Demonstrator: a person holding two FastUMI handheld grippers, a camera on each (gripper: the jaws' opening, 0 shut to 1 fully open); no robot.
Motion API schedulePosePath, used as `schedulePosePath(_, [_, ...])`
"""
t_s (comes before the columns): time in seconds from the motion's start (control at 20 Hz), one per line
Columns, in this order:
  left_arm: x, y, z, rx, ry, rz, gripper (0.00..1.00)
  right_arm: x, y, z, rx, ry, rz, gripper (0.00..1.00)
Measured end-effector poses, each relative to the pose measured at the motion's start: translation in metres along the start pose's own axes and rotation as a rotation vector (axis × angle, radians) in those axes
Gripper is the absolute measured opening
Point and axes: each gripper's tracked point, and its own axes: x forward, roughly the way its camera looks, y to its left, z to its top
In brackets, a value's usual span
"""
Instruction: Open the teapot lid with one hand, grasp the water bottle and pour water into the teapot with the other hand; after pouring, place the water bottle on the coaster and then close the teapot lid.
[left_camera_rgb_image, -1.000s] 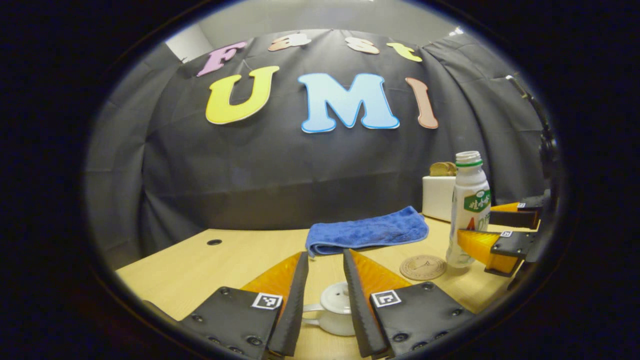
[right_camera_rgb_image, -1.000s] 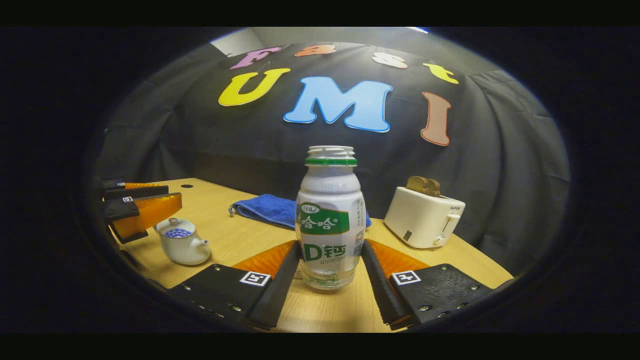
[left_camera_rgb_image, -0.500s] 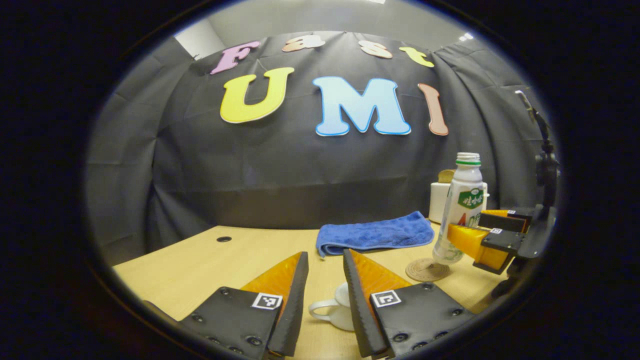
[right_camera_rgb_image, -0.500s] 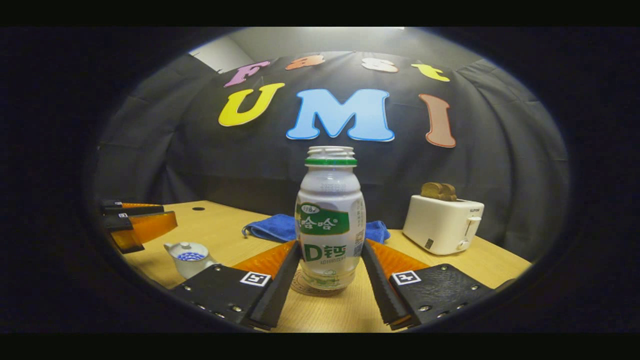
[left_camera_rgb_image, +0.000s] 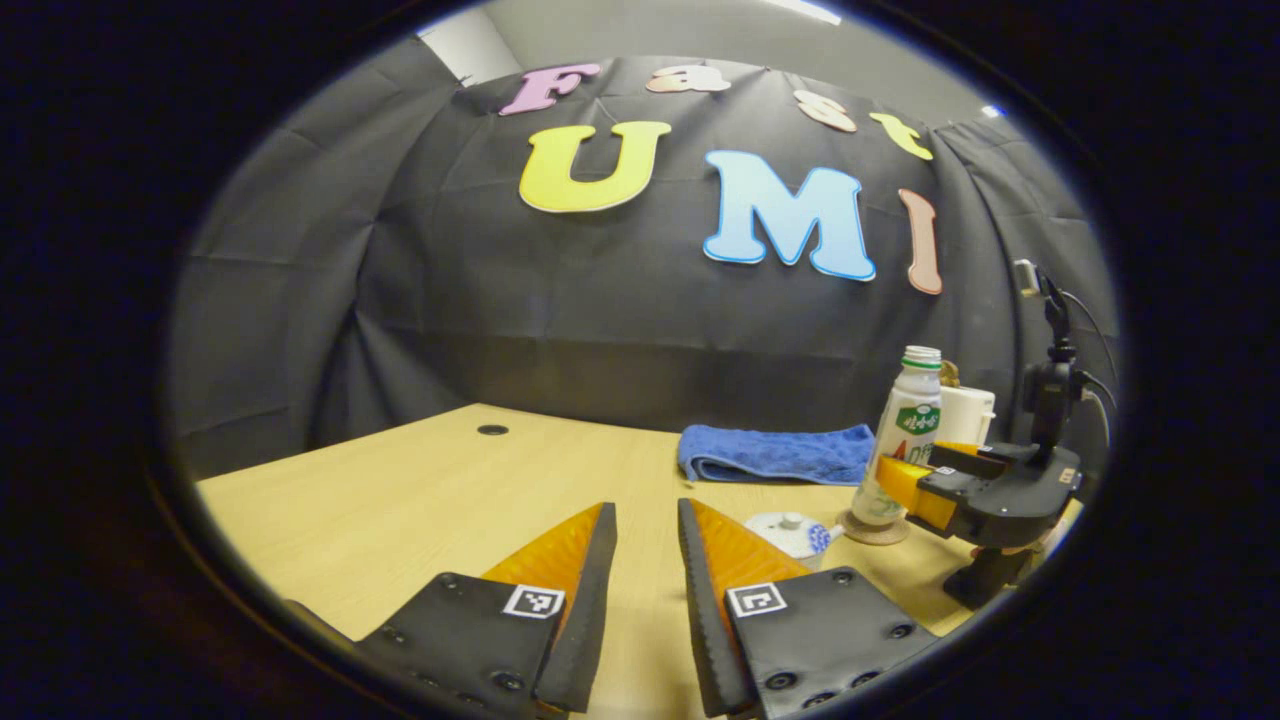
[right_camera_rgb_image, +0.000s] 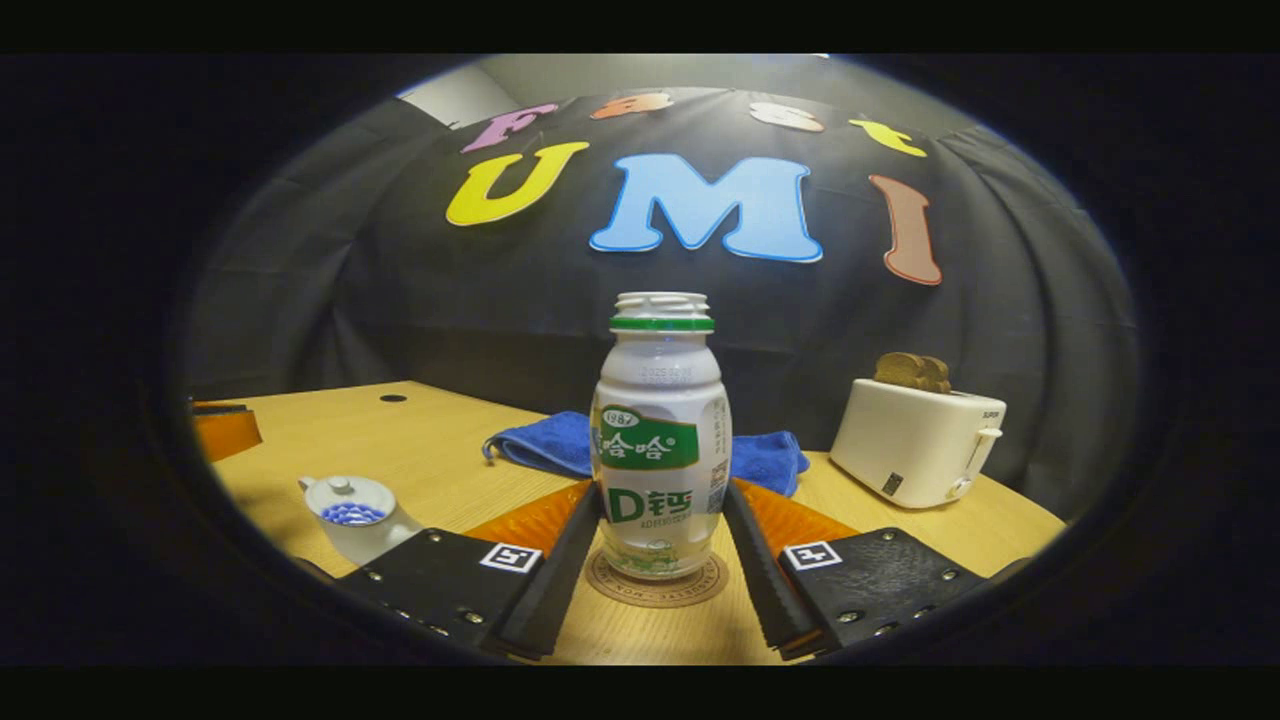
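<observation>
Bottle (right_camera_rgb_image: 661, 440) on coaster (right_camera_rgb_image: 655, 583), teapot (right_camera_rgb_image: 357, 511) to its left, towel (right_camera_rgb_image: 560, 445) behind, toaster (right_camera_rgb_image: 915, 440) right, all on table (right_camera_rgb_image: 440, 460).

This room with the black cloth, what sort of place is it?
Probably a staged recording booth, not a real kitchen: a wooden table holds a toaster, a teapot and a bottle on a coaster.

Teapot (left_camera_rgb_image: 790, 531) partly behind jaws.
</observation>
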Motion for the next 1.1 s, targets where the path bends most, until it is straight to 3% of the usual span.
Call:
schedulePosePath(0.3, [-0.007, -0.002, 0.012, 0.022, -0.060, 0.004, 0.49, 0.001, -0.007, -0.003, 0.024, 0.027, -0.025, 0.73])
schedulePosePath(0.5, [-0.007, -0.003, 0.005, 0.027, -0.049, 0.004, 0.45, 0.000, -0.008, -0.002, 0.026, 0.032, -0.033, 0.76])
schedulePosePath(0.85, [-0.005, -0.008, 0.002, 0.039, -0.040, -0.007, 0.48, -0.001, -0.011, -0.002, 0.034, 0.032, -0.034, 0.78])
schedulePosePath(0.95, [-0.006, -0.008, 0.002, 0.042, -0.040, -0.009, 0.48, -0.002, -0.010, -0.001, 0.032, 0.030, -0.031, 0.85])
schedulePosePath(1.1, [-0.005, -0.009, 0.000, 0.045, -0.038, -0.010, 0.49, -0.002, -0.012, -0.002, 0.022, 0.037, -0.034, 0.85])
